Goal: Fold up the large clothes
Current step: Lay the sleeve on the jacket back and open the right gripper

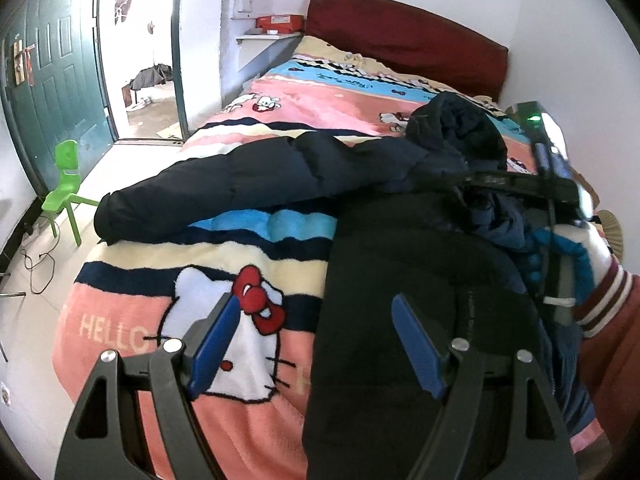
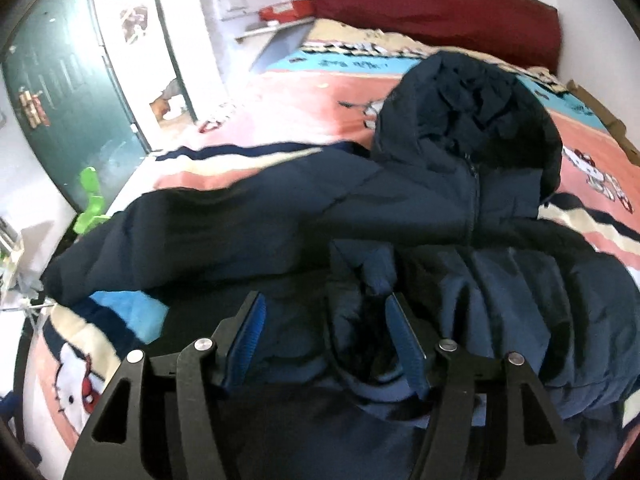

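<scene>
Green-painted panel door (image 1: 52, 80) stood open at the left of the small bedroom, with a bright green plastic child's chair (image 1: 66, 188) beside it on the pale floor. Right of these, filling the room, was the bed under a pink, cream and blue striped fleece blanket printed with a cartoon cat (image 1: 224, 280), its dark red padded headboard (image 1: 404, 36) against the white wall.

Across the blanket lay the navy quilted hooded puffer jacket (image 2: 440, 208). One sleeve (image 1: 240, 184) stretched out flat toward the left edge of the bed; the zipped body sat at the middle and right, bunched rather than smooth, and the hood (image 2: 472, 120) stood puffed up toward the headboard.

I judged the folding to be in its early part, with that left sleeve not yet brought in.

The left tongs (image 1: 316, 348) hovered wide apart and empty, straddling the jacket's near left edge. The right tongs (image 2: 324, 344) were spread over a rumpled fold of navy fabric lying between the pads, not closed on it as far as I could tell.

The next move probably called for pinching the cuff and carrying the sleeve across the chest, then flattening the puffy body.
</scene>
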The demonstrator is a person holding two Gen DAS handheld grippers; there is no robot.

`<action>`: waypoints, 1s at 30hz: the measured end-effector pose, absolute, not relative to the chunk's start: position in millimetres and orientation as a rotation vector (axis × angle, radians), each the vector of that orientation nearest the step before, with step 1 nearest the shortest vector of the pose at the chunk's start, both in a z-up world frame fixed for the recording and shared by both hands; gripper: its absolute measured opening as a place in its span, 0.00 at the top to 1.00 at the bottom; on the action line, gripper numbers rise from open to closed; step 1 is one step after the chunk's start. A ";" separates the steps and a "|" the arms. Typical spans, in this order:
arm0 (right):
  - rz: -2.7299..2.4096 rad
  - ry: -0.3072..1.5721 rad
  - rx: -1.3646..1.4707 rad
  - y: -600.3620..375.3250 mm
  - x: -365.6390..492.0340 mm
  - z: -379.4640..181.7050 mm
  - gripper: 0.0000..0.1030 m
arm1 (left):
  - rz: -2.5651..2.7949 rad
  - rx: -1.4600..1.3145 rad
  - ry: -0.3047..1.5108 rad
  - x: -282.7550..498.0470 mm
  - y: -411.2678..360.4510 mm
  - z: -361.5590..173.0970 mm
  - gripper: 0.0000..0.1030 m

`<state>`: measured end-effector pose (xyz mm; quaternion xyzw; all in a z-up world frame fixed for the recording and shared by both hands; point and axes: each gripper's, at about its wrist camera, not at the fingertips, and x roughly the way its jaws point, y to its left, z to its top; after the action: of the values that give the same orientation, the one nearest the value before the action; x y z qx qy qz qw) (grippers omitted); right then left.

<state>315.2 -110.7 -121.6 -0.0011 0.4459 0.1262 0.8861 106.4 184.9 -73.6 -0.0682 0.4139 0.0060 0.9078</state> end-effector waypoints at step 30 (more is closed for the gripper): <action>-0.063 0.894 0.005 -282.7 293.8 -108.3 0.39 | -0.047 -0.156 0.930 205.3 159.3 -89.5 0.25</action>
<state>293.8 -282.7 -108.3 0.0023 0.4321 -0.0304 0.9013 205.3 159.3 -89.5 -0.0749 0.4480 -0.0226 0.8906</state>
